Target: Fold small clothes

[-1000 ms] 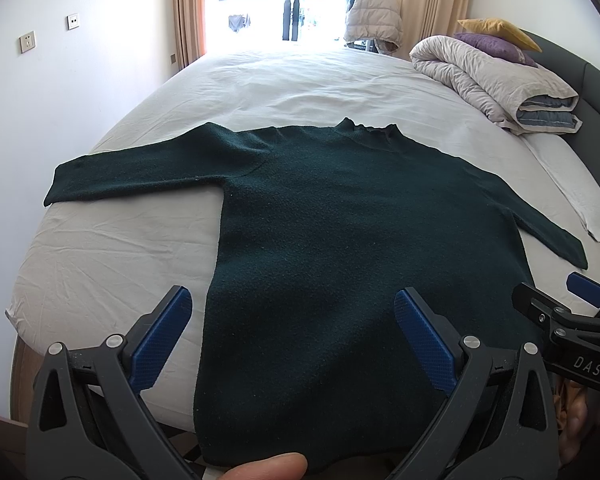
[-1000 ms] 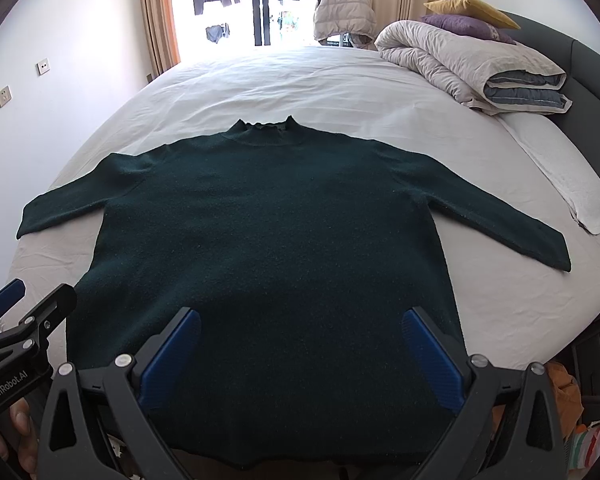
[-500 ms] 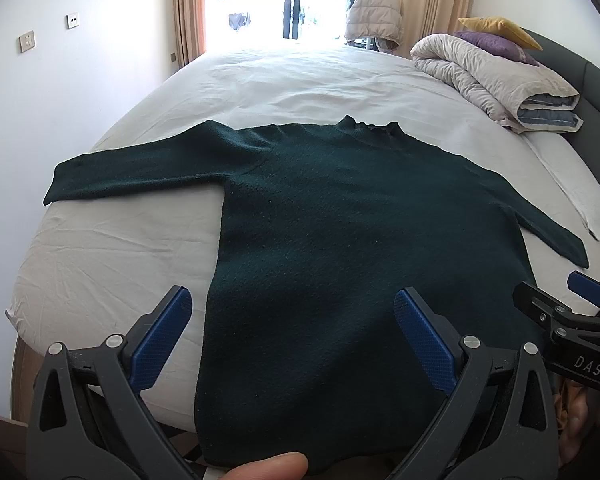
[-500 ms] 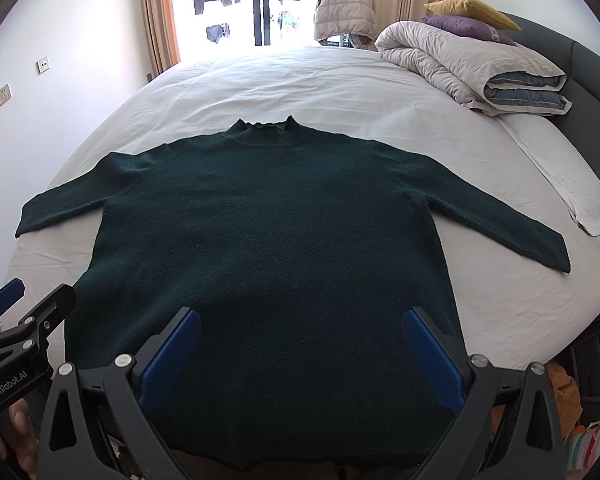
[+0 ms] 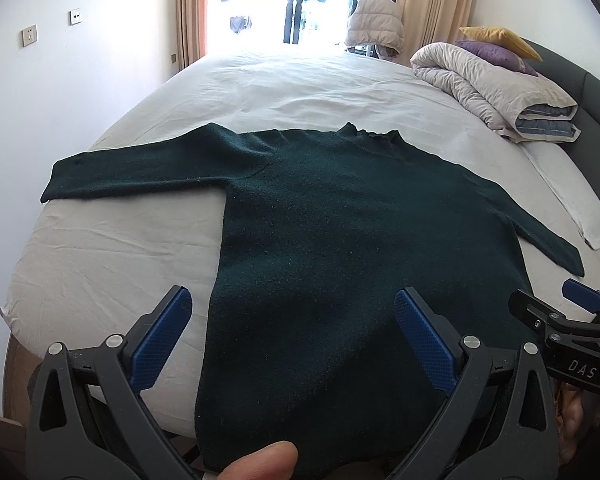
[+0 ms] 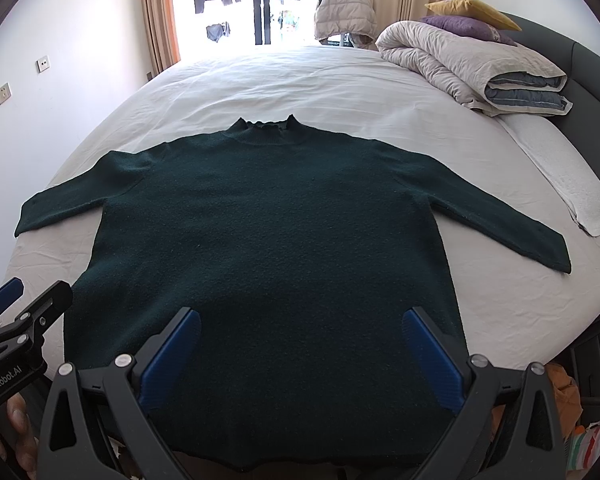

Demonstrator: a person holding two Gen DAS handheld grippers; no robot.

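Dark green sweater (image 6: 268,240) flat on bed (image 6: 320,80), sleeves out at 9 and 3, hem at 6: laid ready for folding. Left tongs (image 5: 292,344) and right tongs (image 6: 300,352) spread, empty, above hem.

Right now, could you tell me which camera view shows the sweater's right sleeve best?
The right wrist view: the right sleeve lies fully visible from shoulder to cuff on the bed. The left wrist view shows the same sleeve squeezed toward the frame edge, foreshortened.
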